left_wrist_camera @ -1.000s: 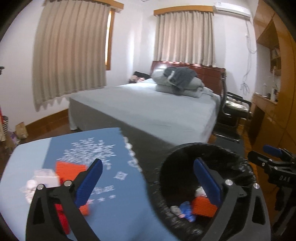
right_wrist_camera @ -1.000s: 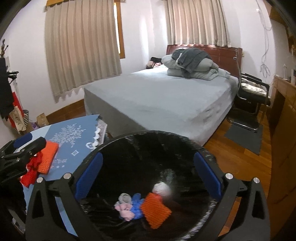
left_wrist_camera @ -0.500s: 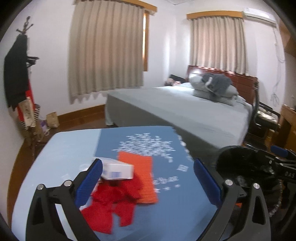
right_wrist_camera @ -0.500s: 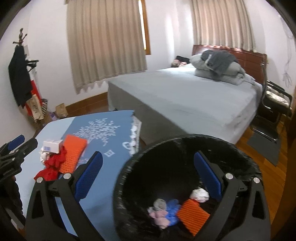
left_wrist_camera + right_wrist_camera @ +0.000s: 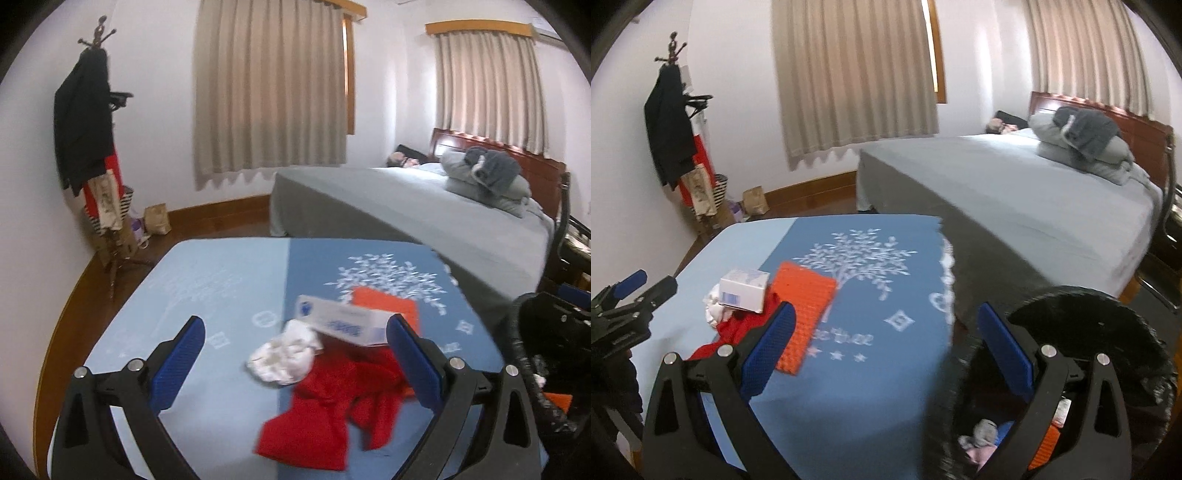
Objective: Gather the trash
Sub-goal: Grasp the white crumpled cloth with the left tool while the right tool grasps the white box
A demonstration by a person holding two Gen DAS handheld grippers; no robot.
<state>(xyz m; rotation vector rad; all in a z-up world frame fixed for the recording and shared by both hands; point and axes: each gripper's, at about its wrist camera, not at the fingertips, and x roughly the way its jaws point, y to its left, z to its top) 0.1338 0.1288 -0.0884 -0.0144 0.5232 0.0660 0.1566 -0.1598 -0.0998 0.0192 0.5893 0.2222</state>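
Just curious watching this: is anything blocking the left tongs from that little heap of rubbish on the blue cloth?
Nothing visible does. The left tongs are open, facing the crumpled tissue, white box and red cloth, with only bare tablecloth around.

Blue cloth [image 5: 871,295] with white tree print; red rag [image 5: 332,402]; orange pad [image 5: 803,302]; white box [image 5: 347,325], blue print; black bin [image 5: 1108,332].

Upper left: coat stand [image 5: 96,122] hung with dark and red garments; at its foot, a striped basket [image 5: 125,206] and a brown paper bag [image 5: 157,219]; top centre and upper right: beige curtains [image 5: 269,92]; right: bed [image 5: 424,210] under a grey cover, folded bedding [image 5: 487,177] against a wooden headboard [image 5: 1126,122]; lower centre: blue tablecloth [image 5: 879,280] with a white tree print.
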